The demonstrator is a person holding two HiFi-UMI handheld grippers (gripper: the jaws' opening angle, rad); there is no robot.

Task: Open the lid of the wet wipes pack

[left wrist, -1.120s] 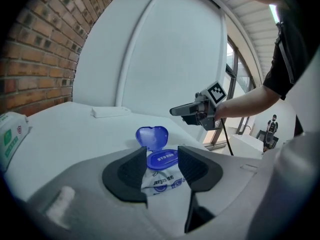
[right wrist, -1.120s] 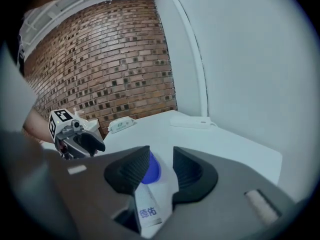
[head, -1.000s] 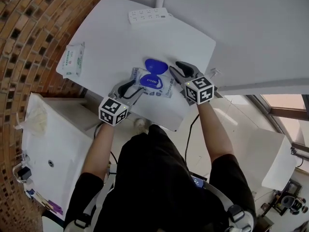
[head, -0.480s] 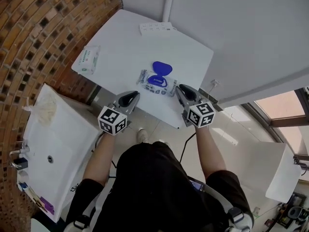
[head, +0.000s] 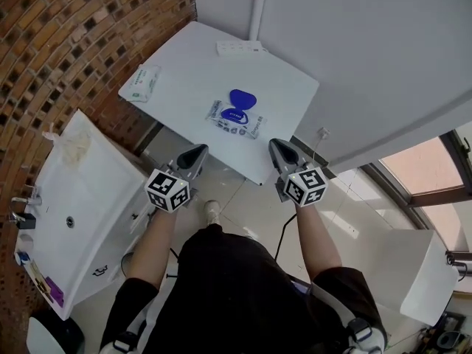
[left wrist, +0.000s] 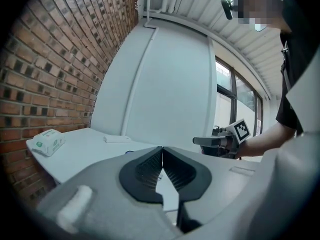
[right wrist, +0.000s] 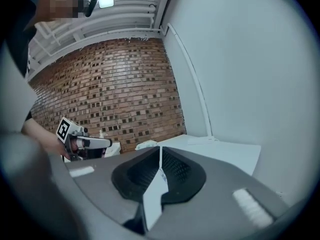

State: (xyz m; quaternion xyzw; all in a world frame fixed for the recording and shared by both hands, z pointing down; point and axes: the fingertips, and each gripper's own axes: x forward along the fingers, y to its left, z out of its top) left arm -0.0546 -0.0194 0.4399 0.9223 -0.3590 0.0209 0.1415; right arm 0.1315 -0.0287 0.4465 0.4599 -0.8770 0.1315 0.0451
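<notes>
Seemingly done: lid [head: 243, 98] up on pack [head: 251, 126]; left gripper [head: 198, 151], right gripper [head: 274, 145] with jaws clenched empty; could drop shut, being unheld.

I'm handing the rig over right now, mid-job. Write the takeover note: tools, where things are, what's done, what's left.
Left tool: shut, empty, held short of the near edge of the table.
Right tool: shut, empty, also short of the near edge.
Wet wipes pack: lies flat mid-table, ahead of and between the tools, touched by neither.
Lid: blue, flipped open toward the far side.
Done: the lid is open.
Left: nothing more on the lid, as far as the head view shows.
Also on the table: a second pack at the left corner and a power strip at the far edge.
</notes>
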